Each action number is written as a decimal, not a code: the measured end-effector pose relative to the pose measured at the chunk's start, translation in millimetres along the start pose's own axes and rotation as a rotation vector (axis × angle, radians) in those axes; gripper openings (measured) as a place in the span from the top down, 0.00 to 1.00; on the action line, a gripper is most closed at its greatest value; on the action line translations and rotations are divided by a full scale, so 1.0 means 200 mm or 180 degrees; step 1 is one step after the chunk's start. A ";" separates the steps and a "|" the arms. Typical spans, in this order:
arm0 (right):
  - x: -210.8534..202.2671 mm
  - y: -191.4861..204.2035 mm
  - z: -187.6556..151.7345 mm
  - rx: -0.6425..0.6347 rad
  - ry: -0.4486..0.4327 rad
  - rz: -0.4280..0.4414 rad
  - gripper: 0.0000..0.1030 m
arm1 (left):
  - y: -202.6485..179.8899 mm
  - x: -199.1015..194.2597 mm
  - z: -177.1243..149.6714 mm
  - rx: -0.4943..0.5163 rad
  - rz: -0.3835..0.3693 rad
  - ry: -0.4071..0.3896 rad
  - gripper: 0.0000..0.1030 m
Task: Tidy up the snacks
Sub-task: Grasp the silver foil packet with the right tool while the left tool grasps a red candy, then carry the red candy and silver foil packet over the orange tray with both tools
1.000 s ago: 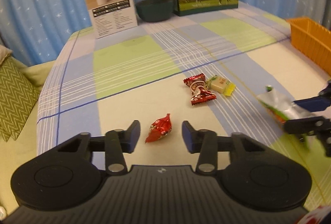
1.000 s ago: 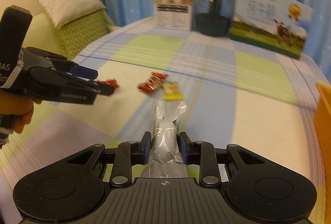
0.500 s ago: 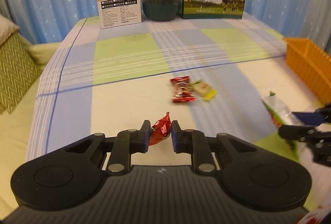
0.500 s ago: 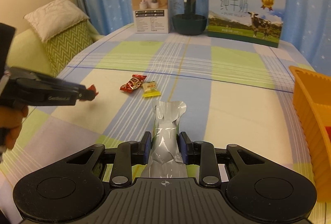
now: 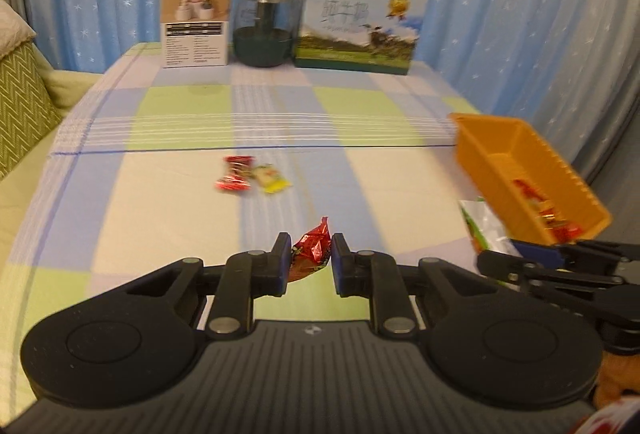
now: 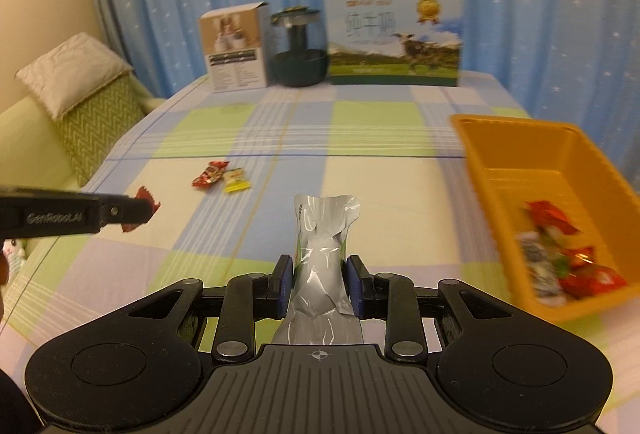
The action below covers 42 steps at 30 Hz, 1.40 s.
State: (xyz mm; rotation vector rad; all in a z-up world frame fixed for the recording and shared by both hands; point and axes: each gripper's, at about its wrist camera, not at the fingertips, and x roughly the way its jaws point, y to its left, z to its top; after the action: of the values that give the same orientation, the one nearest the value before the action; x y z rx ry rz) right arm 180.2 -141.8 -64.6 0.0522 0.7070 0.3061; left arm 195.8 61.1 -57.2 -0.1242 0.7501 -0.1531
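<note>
My left gripper (image 5: 311, 258) is shut on a red foil candy (image 5: 312, 252) and holds it above the checked tablecloth; it shows at the left of the right wrist view (image 6: 138, 211). My right gripper (image 6: 320, 284) is shut on a silver snack pouch (image 6: 322, 258), also seen in the left wrist view (image 5: 482, 224). An orange basket (image 6: 516, 149) at the right holds several wrapped snacks (image 6: 568, 258); it also shows in the left wrist view (image 5: 496, 137). A red candy (image 5: 235, 173) and a yellow candy (image 5: 271, 179) lie together mid-table.
At the table's far edge stand a white product box (image 5: 196, 19), a dark glass jar (image 5: 264, 27) and a milk carton box (image 5: 358, 23). A green sofa with a cushion (image 6: 76, 101) is off the table's left side. Blue curtains hang behind.
My left gripper closed on the red foil candy and lifted it off the cloth. Both grippers swung right, bringing the orange basket into view. The pouch stays gripped.
</note>
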 end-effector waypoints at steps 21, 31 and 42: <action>-0.51 -0.42 -0.04 0.0411 -0.0228 -0.0496 0.71 | -0.62 -0.16 -0.02 0.0110 -0.0504 -0.0055 0.82; -0.60 -0.57 -0.04 0.0521 -0.0279 -0.0627 0.71 | -0.83 -0.12 0.02 0.0262 -0.0693 -0.0036 0.82; -0.61 -0.70 -0.03 0.0580 -0.0290 -0.0712 0.71 | -0.97 -0.05 0.05 0.0361 -0.0828 -0.0002 0.82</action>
State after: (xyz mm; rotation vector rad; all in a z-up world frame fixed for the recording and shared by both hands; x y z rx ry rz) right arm 124.5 -311.3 -12.1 0.1581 0.6420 0.0244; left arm 177.9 -127.0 -10.1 -0.1135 0.7211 -0.4424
